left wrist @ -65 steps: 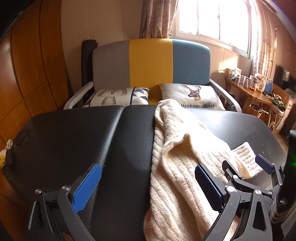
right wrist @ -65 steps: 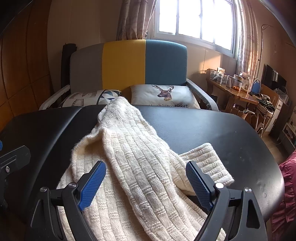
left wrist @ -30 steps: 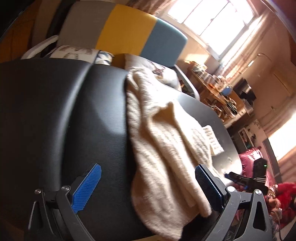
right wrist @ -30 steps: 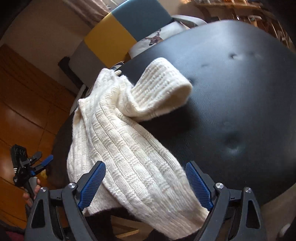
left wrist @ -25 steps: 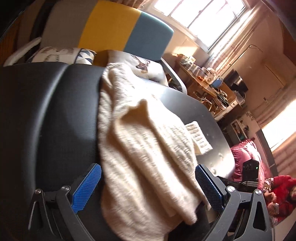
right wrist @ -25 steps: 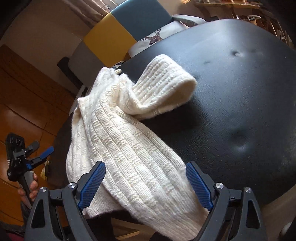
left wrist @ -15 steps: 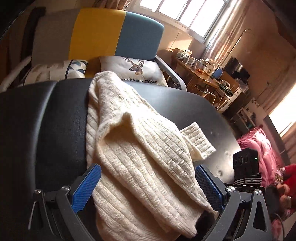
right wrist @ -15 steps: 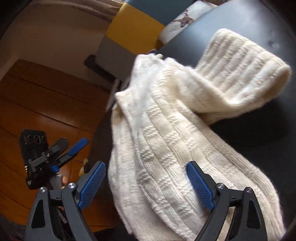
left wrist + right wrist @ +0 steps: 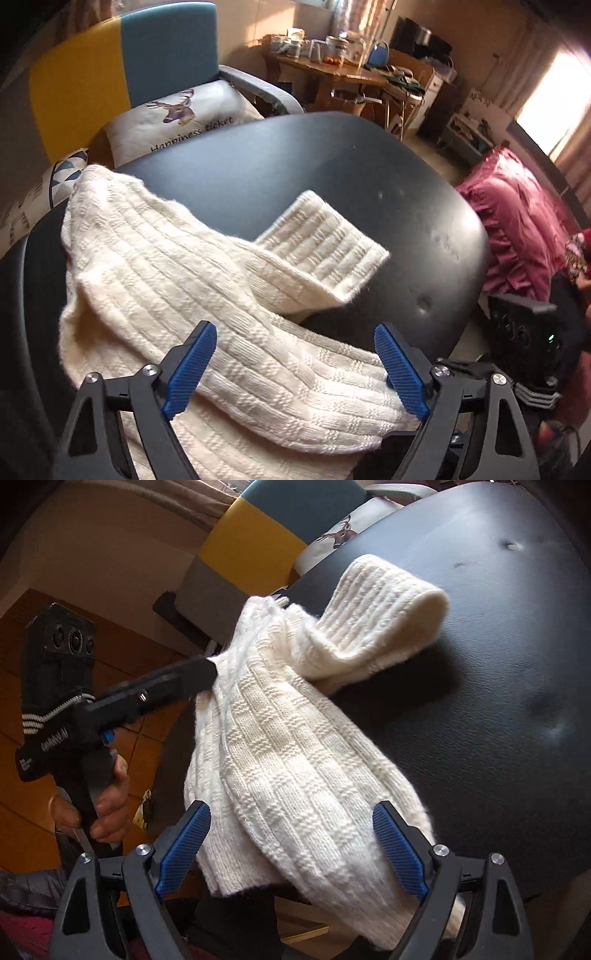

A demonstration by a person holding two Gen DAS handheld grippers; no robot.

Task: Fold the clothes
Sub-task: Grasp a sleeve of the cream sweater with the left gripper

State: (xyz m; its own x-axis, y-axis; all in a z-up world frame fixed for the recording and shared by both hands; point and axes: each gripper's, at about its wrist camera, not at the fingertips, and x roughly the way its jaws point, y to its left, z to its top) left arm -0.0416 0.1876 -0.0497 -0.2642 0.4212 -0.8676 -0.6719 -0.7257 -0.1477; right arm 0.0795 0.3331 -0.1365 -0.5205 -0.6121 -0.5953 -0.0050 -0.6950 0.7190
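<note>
The cream knit sweater (image 9: 207, 302) lay bunched along the near side of the black padded table (image 9: 369, 177), its ribbed cuff (image 9: 325, 240) flopped out to the side and its near end hanging over the edge; both the left gripper (image 9: 295, 369) and right gripper (image 9: 291, 845) stood wide open, holding nothing. The overhang could drag the heavy knit off if nudged. Two seconds earlier both cameras sat level and further back; they had since tilted and closed in.
</note>
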